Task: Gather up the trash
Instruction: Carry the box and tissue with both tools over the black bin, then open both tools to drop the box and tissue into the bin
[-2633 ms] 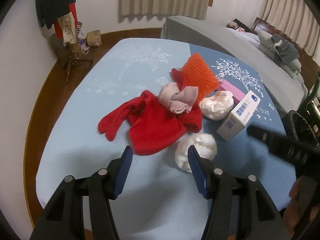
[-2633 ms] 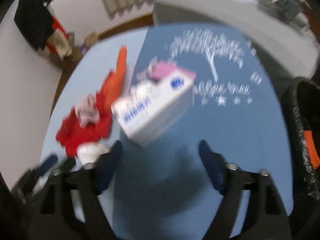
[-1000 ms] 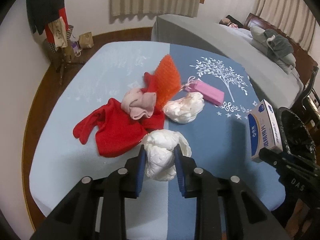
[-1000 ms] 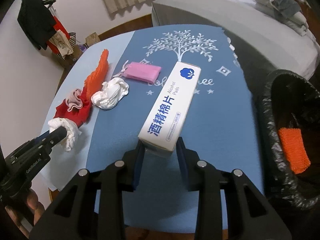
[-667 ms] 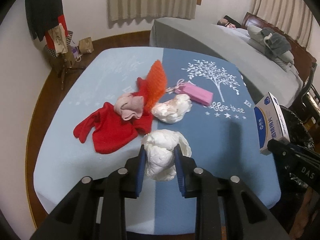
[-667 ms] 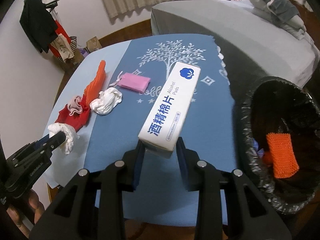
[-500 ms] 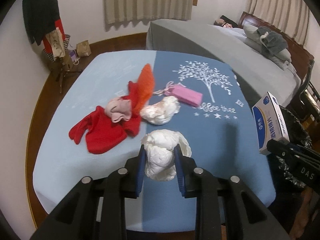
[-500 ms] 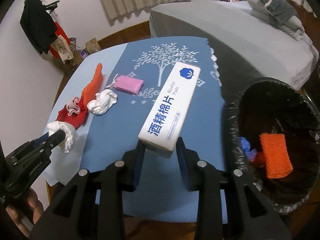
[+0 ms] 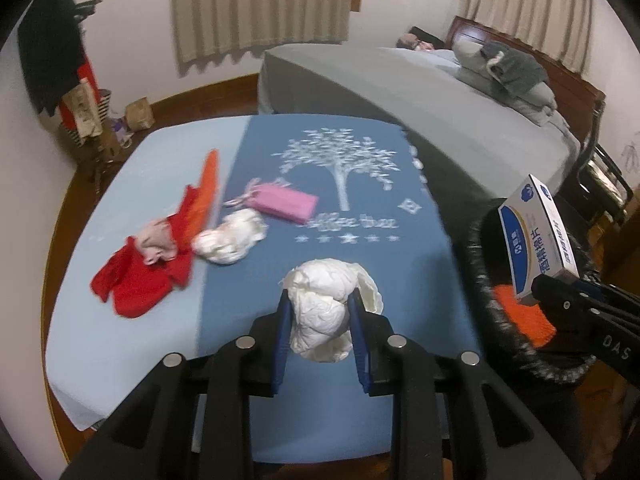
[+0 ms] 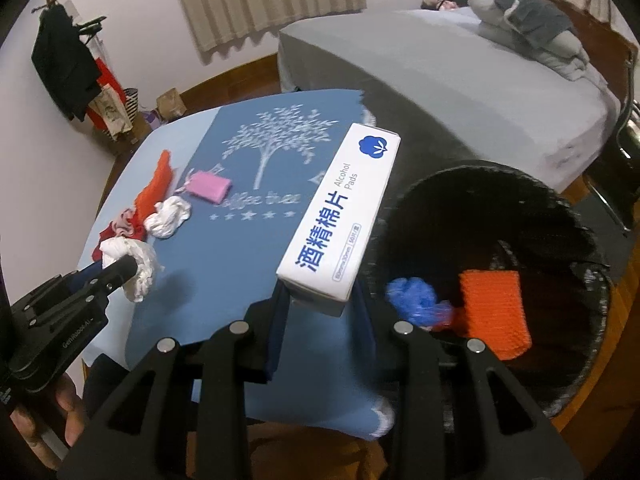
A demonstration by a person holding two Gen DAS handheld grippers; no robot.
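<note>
Left wrist view, bottom centre: the left gripper (image 9: 320,332) has its jaws narrowed onto one crumpled white wad (image 9: 326,312), pads pressing both sides, the wad lifted clear above the blue cloth (image 9: 248,360). Mid-left on the cloth lies a second white wad (image 9: 230,238), so that's two wads counted, one held and one loose. Just left of it sits one red garment (image 9: 136,280) with one pale pink bundle (image 9: 158,242) on top, and one orange mesh piece (image 9: 206,188) standing on edge behind. One pink pouch (image 9: 286,202) lies just above the loose wad, below the white tree print (image 9: 340,160). At the right edge, the right gripper (image 9: 540,288) carries one white-and-blue box (image 9: 536,236) over the black-lined bin (image 9: 484,292).

Right wrist view, bottom centre: the right gripper (image 10: 320,300) is clamped partway closed on the near end of that box (image 10: 340,216), which is labelled "Alcohol Pads" and points away toward the upper middle. Right of it, the bin (image 10: 596,312) gapes open, holding one orange mesh piece (image 10: 494,312) and one blue crumpled scrap (image 10: 416,300). That makes two orange mesh pieces in all, one in the bin and one on the cloth. Lower left, a hand (image 10: 66,412) grips the left gripper (image 10: 120,268). Far back, one grey bed (image 10: 460,72) fills the upper right.
</note>
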